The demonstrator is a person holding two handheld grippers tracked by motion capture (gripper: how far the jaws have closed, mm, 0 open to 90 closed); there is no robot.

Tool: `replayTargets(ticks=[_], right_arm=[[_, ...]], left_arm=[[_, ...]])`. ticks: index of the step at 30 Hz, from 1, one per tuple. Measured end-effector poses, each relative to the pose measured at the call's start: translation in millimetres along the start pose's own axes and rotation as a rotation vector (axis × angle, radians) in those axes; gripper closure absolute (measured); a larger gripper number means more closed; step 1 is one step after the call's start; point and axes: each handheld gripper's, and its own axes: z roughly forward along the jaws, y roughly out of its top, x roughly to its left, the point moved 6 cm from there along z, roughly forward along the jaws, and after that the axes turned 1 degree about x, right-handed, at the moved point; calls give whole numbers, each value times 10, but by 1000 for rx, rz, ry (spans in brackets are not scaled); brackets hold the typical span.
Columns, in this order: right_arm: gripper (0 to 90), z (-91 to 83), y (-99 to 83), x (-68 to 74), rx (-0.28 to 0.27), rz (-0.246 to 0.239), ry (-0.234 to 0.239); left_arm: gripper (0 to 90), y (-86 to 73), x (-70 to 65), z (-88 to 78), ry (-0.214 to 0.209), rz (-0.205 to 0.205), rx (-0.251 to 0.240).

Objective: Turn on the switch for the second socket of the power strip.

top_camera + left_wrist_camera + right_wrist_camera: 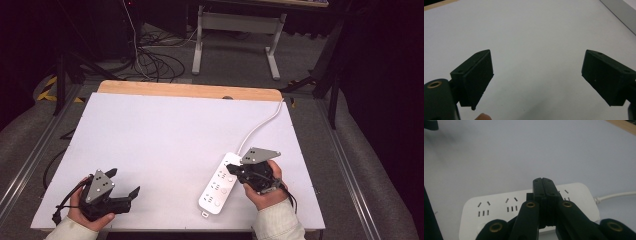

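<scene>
White power strip (219, 185) lying flat on the white-covered counter (160, 145), near the front right corner, cord (260, 127) trailing off toward the far right edge. Right hand-held gripper (234, 170) poised at the strip's far end, jaws pressed fully together with nothing between them; in the right gripper view the closed tips (543, 185) sit just above the strip's top face (499, 205), in front of the socket rows. Contact with the strip not resolvable. Left hand-held gripper (125, 184) resting at the front left, well apart from the strip, jaws spread wide over bare counter, holding nothing. Step in hand, as a judgement: working one of the round switch buttons (223, 190) along the strip's near side with closed tips, or lining up to do so. Next move likely calls for a short, straight press with the tips centred on a button, light enough not to skid the strip. Hard to make out: button positions, on or off; the sockets behind the jaws in the right gripper view; the plug end of the cord, cut off past the counter edge.
</scene>
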Motion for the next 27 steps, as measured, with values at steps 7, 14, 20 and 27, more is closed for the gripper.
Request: replayTargets(ticks=[7, 14, 20, 27], right_arm=[[900, -42, 45, 19, -27, -13, -12], [760, -44, 55, 9, -32, -8, -18], [648, -64, 75, 12, -48, -7, -28], [492, -126, 96, 15, -68, -5, -34]], left_arm=[[110, -1, 4, 6, 0, -1, 1], [110, 2, 4, 5, -2, -3, -1], [110, 3, 9, -4, 2, -5, -3], [110, 6, 21, -17, 3, -7, -7]])
